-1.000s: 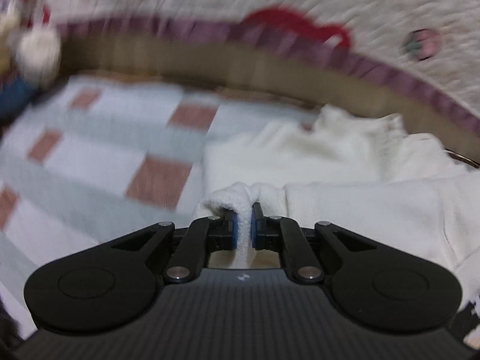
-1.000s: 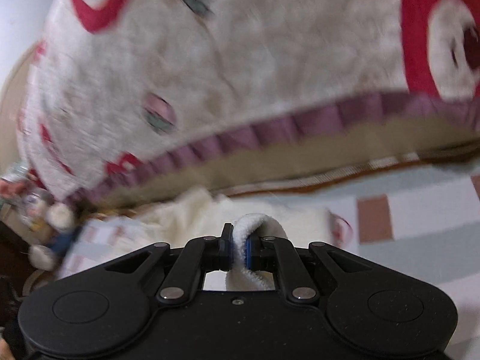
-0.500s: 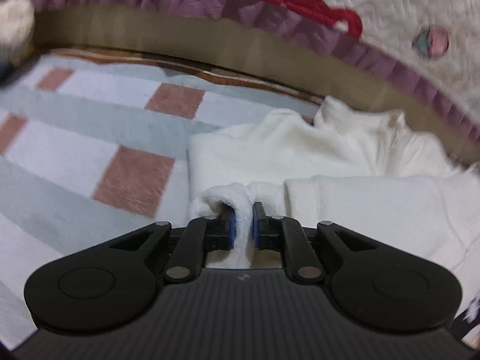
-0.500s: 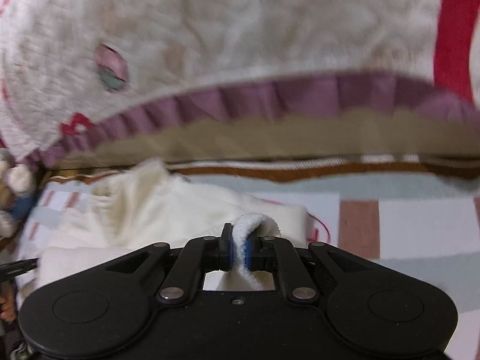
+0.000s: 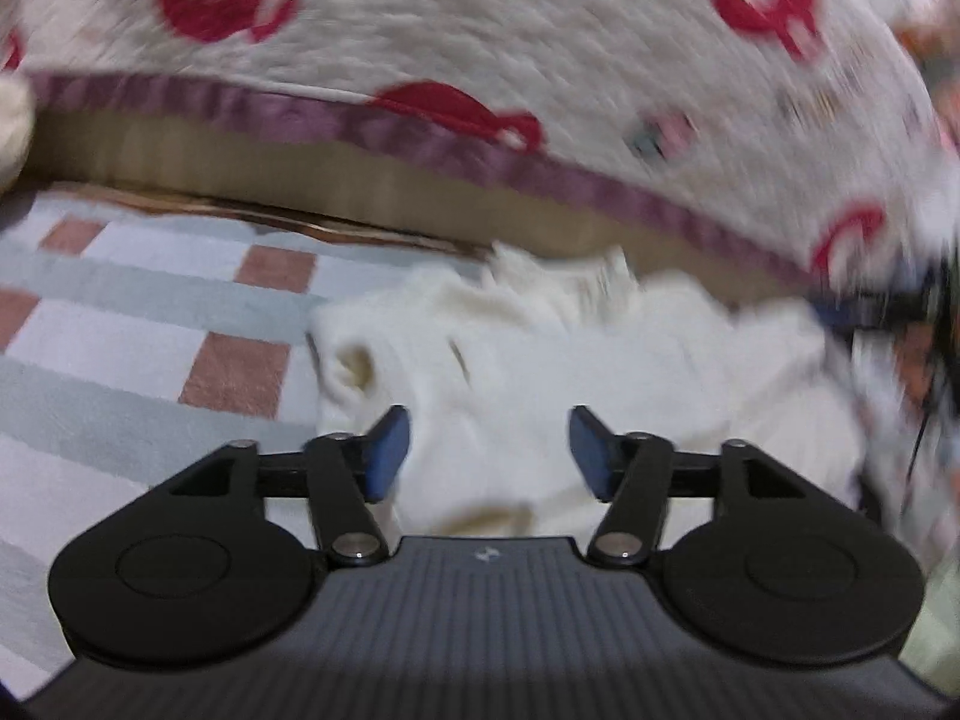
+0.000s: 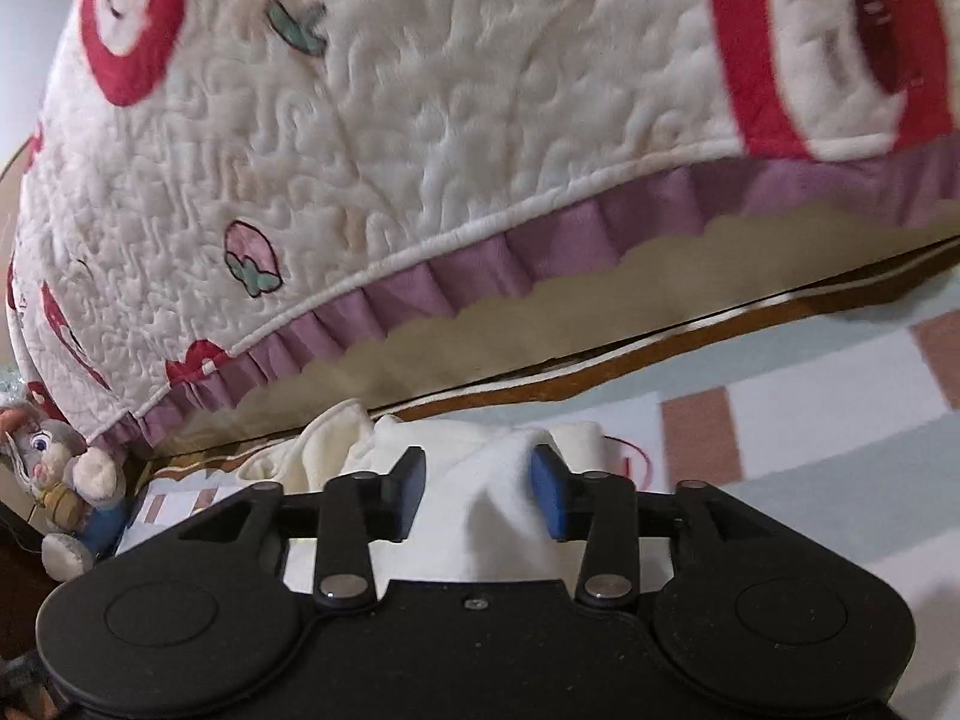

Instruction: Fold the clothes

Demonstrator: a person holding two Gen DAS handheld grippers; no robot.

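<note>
Left gripper: jaws spread wide, blue pads clear of cloth on both sides, nothing clamped. Between and beyond the fingers lies the white garment, bunched on the checked mat.

Right gripper: jaws parted, somewhat less wide than the left. A ridge of the white garment stands in the gap; whether it touches the right-hand pad cannot be told, and it is not pinched.

Edges and room: in the left wrist view the garment's left edge ends on the mat, with open checked surface to the left of it. In the right wrist view bare mat extends to the right of the garment. Just behind the garment runs a brown border strip, and above it the quilted bedspread with purple ruffle overhangs, closing off the far side.

A plush rabbit toy sits at the far left, near the bedspread corner.

Visibility: left wrist view is motion-blurred, worst at right, where dark shapes cannot be identified. The garment's near edge is hidden behind both gripper bodies.
</note>
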